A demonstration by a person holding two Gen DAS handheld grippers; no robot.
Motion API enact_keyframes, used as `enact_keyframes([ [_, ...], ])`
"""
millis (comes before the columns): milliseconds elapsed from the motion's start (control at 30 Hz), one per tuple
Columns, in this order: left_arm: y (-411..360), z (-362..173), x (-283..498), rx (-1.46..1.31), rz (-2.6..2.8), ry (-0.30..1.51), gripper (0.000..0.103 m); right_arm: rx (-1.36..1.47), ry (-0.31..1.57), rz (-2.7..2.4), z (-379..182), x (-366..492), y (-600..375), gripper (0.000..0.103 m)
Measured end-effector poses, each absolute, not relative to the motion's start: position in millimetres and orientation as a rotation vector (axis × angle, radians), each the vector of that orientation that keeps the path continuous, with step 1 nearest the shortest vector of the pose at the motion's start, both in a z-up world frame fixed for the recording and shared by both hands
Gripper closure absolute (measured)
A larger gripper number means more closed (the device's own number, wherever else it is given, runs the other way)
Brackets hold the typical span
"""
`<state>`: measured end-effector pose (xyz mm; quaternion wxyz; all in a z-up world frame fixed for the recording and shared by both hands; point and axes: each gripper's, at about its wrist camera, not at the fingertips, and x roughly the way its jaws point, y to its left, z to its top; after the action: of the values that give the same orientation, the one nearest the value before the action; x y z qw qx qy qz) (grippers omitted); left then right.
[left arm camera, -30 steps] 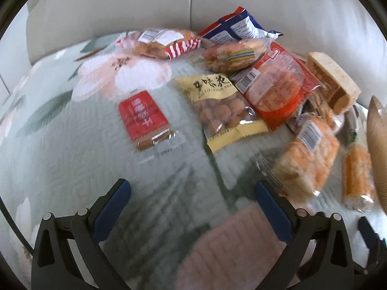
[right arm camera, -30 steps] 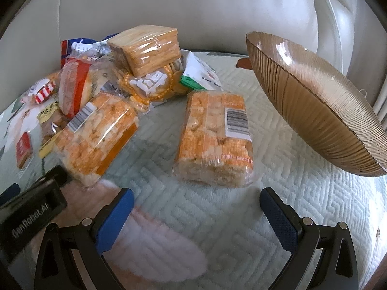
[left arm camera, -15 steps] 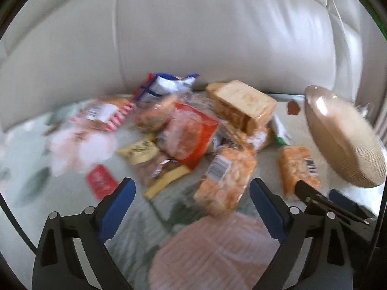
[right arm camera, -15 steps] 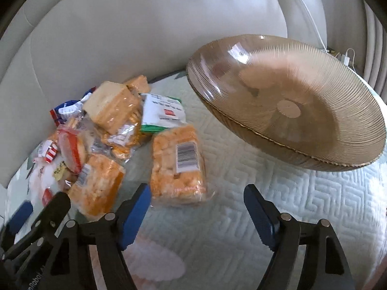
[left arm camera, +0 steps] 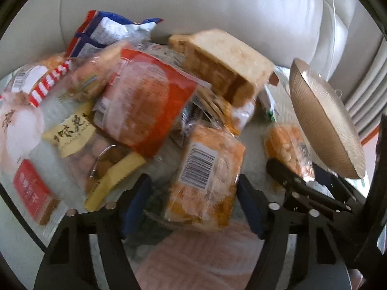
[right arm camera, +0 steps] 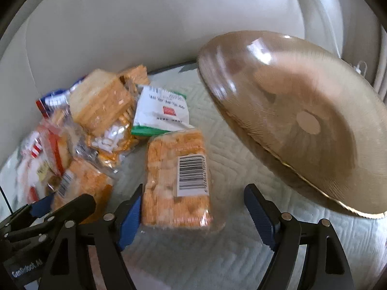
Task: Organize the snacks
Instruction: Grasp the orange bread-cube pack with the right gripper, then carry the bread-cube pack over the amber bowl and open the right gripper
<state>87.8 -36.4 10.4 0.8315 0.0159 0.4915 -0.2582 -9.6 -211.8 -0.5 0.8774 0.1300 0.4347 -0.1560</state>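
Left tool (left arm camera: 193,199), closing, straddles an orange snack pack (left arm camera: 205,176).

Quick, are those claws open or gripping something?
Left claw: open, just been closing around the left-hand orange pack; no grip.
Right claw: open, just been closing around the right-hand orange pack; no grip.

Setting. A cream leather sofa back (left arm camera: 217,2) fills the upper field of both views; its padded cushions meet at a vertical seam (left arm camera: 324,12) on the right in the left wrist view. The seat is covered by a pale green quilted cover (right arm camera: 217,253) stitched in an angular key pattern, with a large pink and white flower print (left arm camera: 17,120) at the left. Pale vertical ridges, a curtain or radiator (left arm camera: 367,96), stand at the far right; which cannot be told. Daylight gives soft highlights on the leather.
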Motion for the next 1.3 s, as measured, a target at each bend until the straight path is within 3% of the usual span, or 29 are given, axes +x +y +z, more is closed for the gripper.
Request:
enact_keyframes([
  [33, -39, 11, 89, 0.063, -0.558, 1.034, 0.043, 0.239, 0.899, -0.321, -1, -8, -208, 0.048],
  [100, -40, 12, 90, 0.063, -0.576, 1.027, 0.053, 0.214, 0.882, -0.282, 2, -3, -200, 0.057],
  [500, -47, 24, 63, 0.057, -0.547, 0.964, 0.057, 0.421, 0.816, -0.144, 14, -11, -221, 0.059],
  [1000, 13, 133, 27, -0.082, -0.399, 0.825, 0.058, 0.35, 0.591, 0.021, 100, -56, -209, 0.059],
  [1300, -42, 173, 51, -0.075, -0.408, 0.763, 0.058, 0.388, 0.511, -0.015, 146, -67, -248, 0.059],
])
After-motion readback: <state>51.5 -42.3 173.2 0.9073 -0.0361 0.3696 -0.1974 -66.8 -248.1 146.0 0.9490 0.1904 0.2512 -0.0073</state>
